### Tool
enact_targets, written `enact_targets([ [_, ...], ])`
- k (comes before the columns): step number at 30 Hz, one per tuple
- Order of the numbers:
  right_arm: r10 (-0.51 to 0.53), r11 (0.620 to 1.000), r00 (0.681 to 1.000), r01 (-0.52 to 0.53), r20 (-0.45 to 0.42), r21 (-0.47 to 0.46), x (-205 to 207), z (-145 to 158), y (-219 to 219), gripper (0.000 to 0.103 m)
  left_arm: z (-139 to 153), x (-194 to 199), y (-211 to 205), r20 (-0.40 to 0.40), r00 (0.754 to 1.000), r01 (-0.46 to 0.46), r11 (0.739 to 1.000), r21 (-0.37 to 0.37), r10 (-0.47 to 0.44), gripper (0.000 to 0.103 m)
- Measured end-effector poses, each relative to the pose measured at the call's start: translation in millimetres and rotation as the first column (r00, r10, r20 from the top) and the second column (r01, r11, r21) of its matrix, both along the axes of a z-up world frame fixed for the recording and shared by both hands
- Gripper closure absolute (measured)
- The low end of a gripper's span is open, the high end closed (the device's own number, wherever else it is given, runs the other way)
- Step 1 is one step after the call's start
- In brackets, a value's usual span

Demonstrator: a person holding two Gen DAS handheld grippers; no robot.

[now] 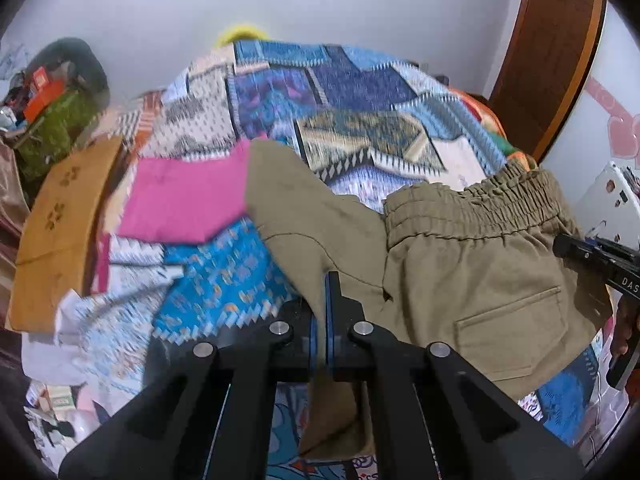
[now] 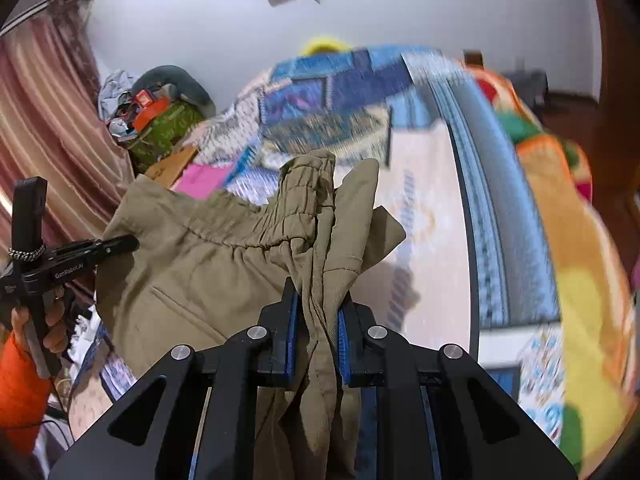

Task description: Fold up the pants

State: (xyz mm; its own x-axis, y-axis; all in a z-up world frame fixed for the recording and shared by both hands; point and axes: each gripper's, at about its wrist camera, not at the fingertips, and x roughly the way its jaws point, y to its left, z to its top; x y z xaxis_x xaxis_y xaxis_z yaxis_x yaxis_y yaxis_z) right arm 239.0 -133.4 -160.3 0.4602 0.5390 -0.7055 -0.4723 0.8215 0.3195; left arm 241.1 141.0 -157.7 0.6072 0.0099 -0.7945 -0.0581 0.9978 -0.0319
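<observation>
Khaki pants (image 1: 472,280) are held up above the bed (image 1: 360,92), stretched between the two tools. The elastic waistband (image 1: 472,204) runs along the top of the cloth in the left wrist view, with a back pocket (image 1: 516,332) seen below it.

Left tool (image 1: 327,312): blue pads are pressed together on a thin edge of the khaki fabric; cloth is seen running up out of the jaws and hanging below them. Pinching the pants.

Right tool (image 2: 318,320): blue-lined fingers (image 2: 291,332) are closed on a thick, bunched fold of the waistband end, several layers gathered between them. More fabric is seen trailing down under the tool. Pinching the pants.

In the right wrist view the left tool (image 2: 116,245) is seen at the far left edge of the garment, gripped by a hand (image 2: 44,320) with an orange sleeve (image 2: 20,384). In the left wrist view the right tool (image 1: 576,250) is seen at the right edge of the pants.

The bed is covered by a blue patchwork-patterned sheet (image 1: 224,280). A folded pink cloth (image 1: 184,200) is laid on it, just beside the pants' left edge in view. A mustard-coloured cloth (image 1: 60,236) lies further left. Background is motion-blurred in both views.
</observation>
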Motion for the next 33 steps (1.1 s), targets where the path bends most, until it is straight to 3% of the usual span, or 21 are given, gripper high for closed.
enact_targets([
  [10, 0.075, 0.997, 0.982, -0.072, 0.171, -0.024, 30, 64, 62, 0.089, 63, 14, 56, 0.147, 0.985, -0.097, 0.993, 0.066, 0.086, 0.100],
  [17, 0.120, 0.993, 0.969, -0.120, 0.216, -0.014, 61, 75, 120, 0.089, 79, 39, 117, 0.192, 0.967, -0.187, 0.978, 0.089, 0.168, 0.100],
  [21, 0.152, 0.988, 0.964, -0.152, 0.220, -0.016, 83, 71, 158, 0.089, 70, 57, 155, 0.195, 0.956, -0.241, 0.965, 0.107, 0.217, 0.100],
  [27, 0.189, 0.982, 0.957, -0.186, 0.220, -0.033, 114, 49, 220, 0.089, 36, 93, 220, 0.166, 0.932, -0.330, 0.944, 0.026, 0.321, 0.100],
  [33, 0.220, 0.975, 0.958, -0.211, 0.184, -0.068, 135, 8, 262, 0.089, -31, 128, 267, 0.044, 0.928, -0.369, 0.929, 0.004, 0.369, 0.100],
])
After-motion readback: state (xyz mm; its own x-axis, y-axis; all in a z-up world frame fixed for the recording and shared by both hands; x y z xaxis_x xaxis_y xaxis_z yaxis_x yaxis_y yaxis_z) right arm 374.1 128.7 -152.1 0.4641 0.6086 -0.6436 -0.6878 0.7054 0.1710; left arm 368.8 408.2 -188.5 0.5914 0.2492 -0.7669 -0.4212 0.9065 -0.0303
